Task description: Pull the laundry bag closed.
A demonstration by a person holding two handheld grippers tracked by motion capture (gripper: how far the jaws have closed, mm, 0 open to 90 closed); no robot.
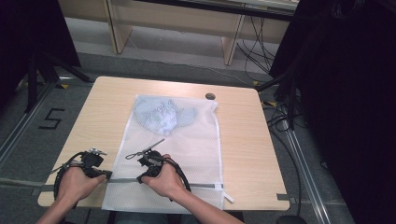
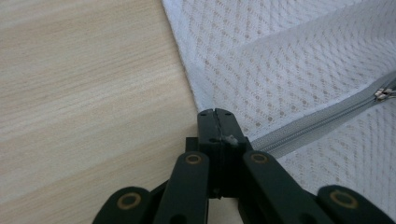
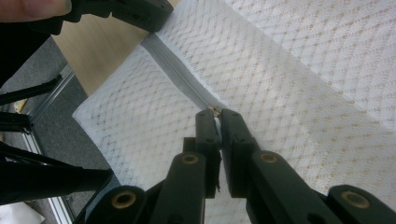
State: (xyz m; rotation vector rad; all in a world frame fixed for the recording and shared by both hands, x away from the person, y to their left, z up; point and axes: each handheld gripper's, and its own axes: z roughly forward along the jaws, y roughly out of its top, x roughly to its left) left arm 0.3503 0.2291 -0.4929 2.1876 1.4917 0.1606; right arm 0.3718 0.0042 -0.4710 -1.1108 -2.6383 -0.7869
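Observation:
A white mesh laundry bag (image 1: 196, 140) lies flat on the wooden table (image 1: 247, 140), with a light blue garment (image 1: 161, 116) inside at its far end. A grey zipper (image 1: 196, 185) crosses the bag near the front edge. My left gripper (image 1: 107, 175) is shut on the zipper's left end at the bag's edge (image 2: 216, 114). Just to its right, my right gripper (image 1: 141, 178) is shut on the small metal zipper pull (image 3: 215, 111). The left gripper view shows that pull (image 2: 384, 93) farther along the zipper (image 2: 317, 123). The left gripper (image 3: 147, 18) appears top left in the right gripper view.
A round grey cable port (image 1: 210, 96) sits in the table near the bag's far right corner. Black stands and cables crowd the floor at left and right. The table's front edge (image 1: 252, 205) runs just below the bag.

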